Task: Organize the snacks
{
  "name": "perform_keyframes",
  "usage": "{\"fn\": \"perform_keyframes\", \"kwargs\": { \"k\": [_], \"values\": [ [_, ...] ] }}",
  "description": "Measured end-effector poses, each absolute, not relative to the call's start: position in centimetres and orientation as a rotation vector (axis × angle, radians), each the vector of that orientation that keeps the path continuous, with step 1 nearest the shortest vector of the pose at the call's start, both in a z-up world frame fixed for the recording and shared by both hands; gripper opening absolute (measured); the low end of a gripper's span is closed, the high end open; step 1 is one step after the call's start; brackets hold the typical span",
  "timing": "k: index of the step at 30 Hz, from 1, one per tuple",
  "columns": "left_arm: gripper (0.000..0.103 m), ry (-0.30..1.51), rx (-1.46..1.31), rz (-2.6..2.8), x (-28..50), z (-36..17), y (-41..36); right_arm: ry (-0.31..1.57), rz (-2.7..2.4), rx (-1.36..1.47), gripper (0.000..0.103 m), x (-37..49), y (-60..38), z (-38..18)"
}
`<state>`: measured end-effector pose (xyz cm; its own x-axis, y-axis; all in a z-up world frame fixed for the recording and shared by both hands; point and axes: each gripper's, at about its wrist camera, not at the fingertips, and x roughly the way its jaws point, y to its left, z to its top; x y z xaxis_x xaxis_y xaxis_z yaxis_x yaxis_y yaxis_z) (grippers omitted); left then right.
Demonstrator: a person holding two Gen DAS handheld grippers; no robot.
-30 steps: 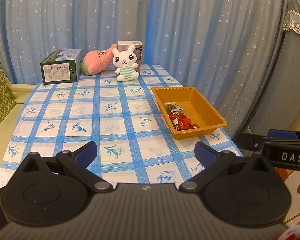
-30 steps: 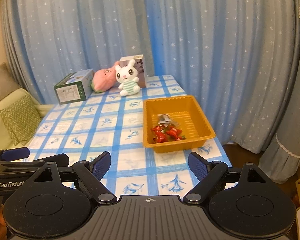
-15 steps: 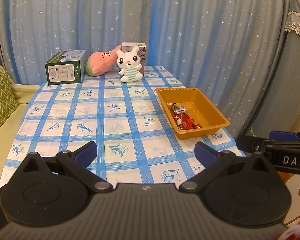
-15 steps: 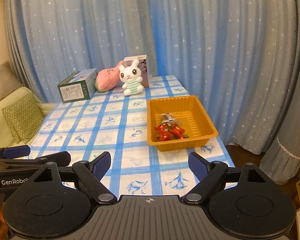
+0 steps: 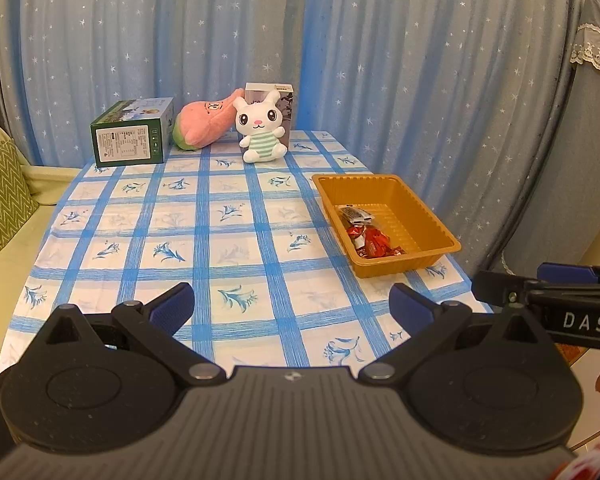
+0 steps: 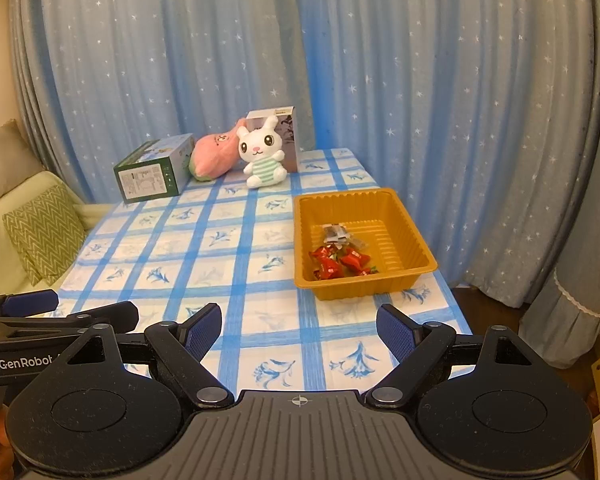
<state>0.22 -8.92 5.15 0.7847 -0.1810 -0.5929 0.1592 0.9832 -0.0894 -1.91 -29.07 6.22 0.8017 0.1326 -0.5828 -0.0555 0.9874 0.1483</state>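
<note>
An orange plastic tray [image 5: 404,270] [image 6: 360,290] stands on the right side of the blue-checked tablecloth [image 5: 228,240]. In it lie several red-wrapped candies [image 5: 374,242] [image 6: 340,262] and a couple of dark and silvery packets [image 5: 354,214] [image 6: 336,234]. My left gripper [image 5: 291,300] hangs over the table's near edge, open and holding nothing. My right gripper [image 6: 300,326] is open and empty too, a short way in front of the tray. Each gripper shows at the edge of the other's view.
At the table's far end sit a green box [image 5: 130,138], a pink plush [image 5: 202,128], a white bunny toy [image 5: 260,128] and a small carton [image 5: 272,90] behind it. Blue starred curtains close off the back and right. A sofa with a green cushion [image 5: 0,192] lies left.
</note>
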Motion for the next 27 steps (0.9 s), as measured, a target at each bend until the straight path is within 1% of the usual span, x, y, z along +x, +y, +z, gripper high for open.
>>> {"fn": "perform_keyframes", "kwargs": {
  "k": [27],
  "values": [
    [0.103,0.644,-0.036,-0.184,0.23,5.06,-8.88,0.633,0.099,0.129,0.084,-1.74,-29.27,5.91]
  ]
}}
